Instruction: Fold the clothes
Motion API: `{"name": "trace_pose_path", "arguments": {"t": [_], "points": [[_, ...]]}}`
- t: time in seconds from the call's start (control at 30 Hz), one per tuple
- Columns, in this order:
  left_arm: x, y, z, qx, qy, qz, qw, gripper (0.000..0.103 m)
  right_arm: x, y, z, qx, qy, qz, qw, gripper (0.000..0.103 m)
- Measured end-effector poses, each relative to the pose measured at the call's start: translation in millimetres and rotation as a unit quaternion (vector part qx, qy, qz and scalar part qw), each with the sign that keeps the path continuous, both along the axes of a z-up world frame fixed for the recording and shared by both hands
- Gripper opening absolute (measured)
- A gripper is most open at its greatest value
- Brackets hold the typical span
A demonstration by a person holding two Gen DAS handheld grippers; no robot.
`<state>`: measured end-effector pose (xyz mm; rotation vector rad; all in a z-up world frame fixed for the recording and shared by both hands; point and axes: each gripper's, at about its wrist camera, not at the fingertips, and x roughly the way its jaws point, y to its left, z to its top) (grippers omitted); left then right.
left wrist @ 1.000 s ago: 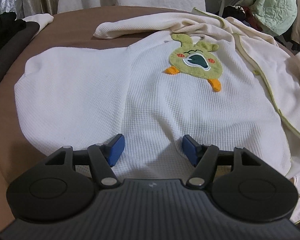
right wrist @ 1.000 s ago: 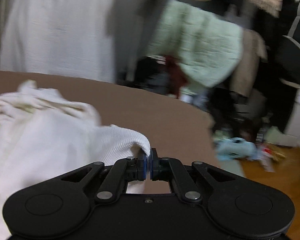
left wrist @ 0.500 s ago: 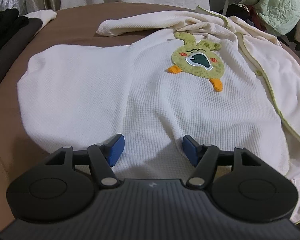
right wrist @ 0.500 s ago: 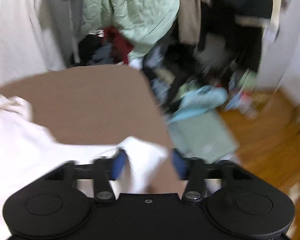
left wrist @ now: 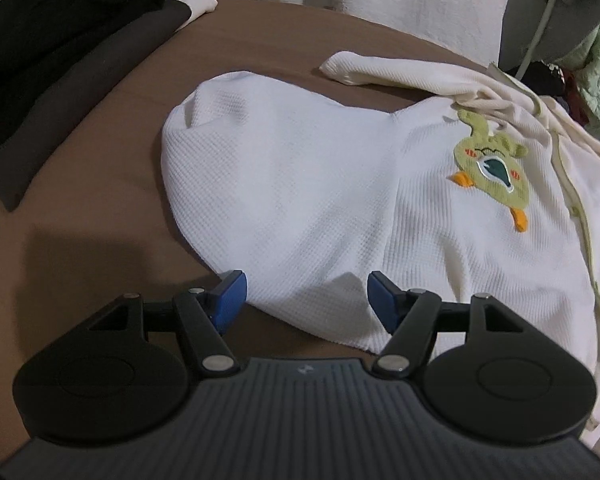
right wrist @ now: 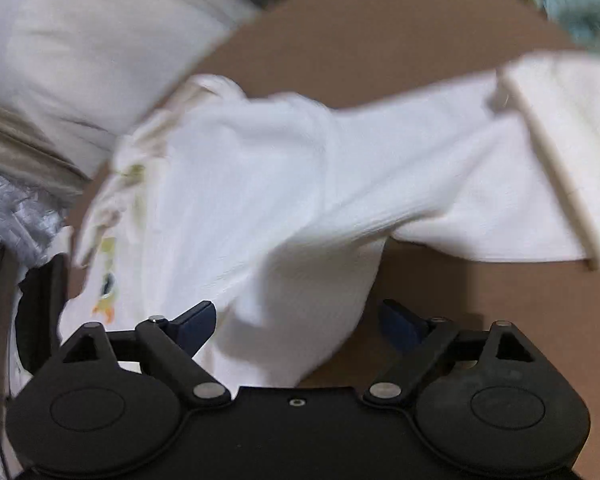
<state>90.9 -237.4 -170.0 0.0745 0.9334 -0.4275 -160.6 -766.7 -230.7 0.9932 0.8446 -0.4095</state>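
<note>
On the brown bed (left wrist: 100, 200): white waffle sweatshirt (left wrist: 300, 184), hem between left hand-held gripper (left wrist: 303, 295) pads; sleeve (right wrist: 440, 184) stretches forward-right from right hand-held gripper (right wrist: 296, 322); both released.

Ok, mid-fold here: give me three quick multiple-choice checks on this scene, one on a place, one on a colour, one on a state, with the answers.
1. Where does the dark folded pile lie, seen from the left wrist camera?
A. far left of the white waffle-knit top
B. on top of it
C. right of it

2. What colour is the cartoon patch on the top?
A. mainly red
B. mainly green with orange bits
C. blue

3. How does the right gripper stand?
A. shut on a sleeve
B. open, holding nothing
C. out of view

Answers: 1 A, the pile sits at the upper left on the brown surface. 2 B, green body, orange feet. 3 B, jaws spread, cloth merely lying between them.
</note>
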Motion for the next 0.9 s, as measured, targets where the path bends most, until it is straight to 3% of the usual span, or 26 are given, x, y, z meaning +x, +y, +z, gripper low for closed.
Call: {"name": "trace_pose_path", "arguments": {"t": [0.07, 0.1, 0.2, 0.3, 0.37, 0.47, 0.53, 0.6, 0.7, 0.73, 0.83, 0.9], "points": [[-1.0, 0.3, 0.4, 0.005, -0.001, -0.002, 1.0, 0.066, 10.4, -2.2, -5.4, -0.02, 0.01, -0.011, 1.0, 0.043], [-1.4, 0.6, 0.5, 0.007, -0.001, -0.003, 1.0, 0.066, 9.0, 0.4, 0.4, -0.031, 0.006, -0.011, 0.999, 0.012], [0.1, 4.7, -0.9, 0.017, 0.0, 0.006, 0.9998, 0.066, -13.0, 10.7, 33.0, -0.082, -0.031, -0.024, 0.996, 0.011], [7.2, 7.2, -6.4, 0.009, 0.016, 0.02, 0.9996, 0.066, -28.4, 30.3, 60.8, -0.168, 0.01, -0.016, 0.986, 0.009], [9.5, 5.9, -7.9, 0.009, 0.019, 0.024, 0.9995, 0.067, -26.1, 30.6, 48.3, -0.169, 0.047, -0.001, 0.984, 0.009], [8.2, 6.6, -3.8, 0.014, 0.014, 0.017, 0.9997, 0.067, -12.9, 27.8, 21.7, -0.172, 0.139, 0.014, 0.975, 0.019], [8.4, 12.0, -0.1, 0.013, 0.014, 0.019, 0.9996, 0.067, -6.0, 38.2, 32.7, -0.22, 0.176, 0.009, 0.959, 0.047], [14.7, 20.3, 4.2, 0.01, 0.02, 0.025, 0.9995, 0.067, 3.3, 50.0, 50.7, -0.263, 0.195, 0.001, 0.945, 0.047], [30.1, 32.1, 11.0, 0.007, 0.034, 0.031, 0.9989, 0.067, 24.6, 77.0, 94.5, -0.322, 0.164, 0.006, 0.932, 0.048], [35.2, 36.0, 13.2, 0.006, 0.038, 0.033, 0.9987, 0.067, 32.5, 86.4, 107.5, -0.328, 0.138, 0.024, 0.934, 0.049], [52.3, 47.1, 20.2, 0.001, 0.051, 0.03, 0.9983, 0.067, 59.8, 119.2, 130.7, -0.281, 0.045, 0.108, 0.952, 0.053], [66.1, 53.0, 21.6, -0.005, 0.06, 0.017, 0.998, 0.067, 86.7, 144.2, 132.3, -0.233, -0.007, 0.169, 0.958, 0.053]]}}
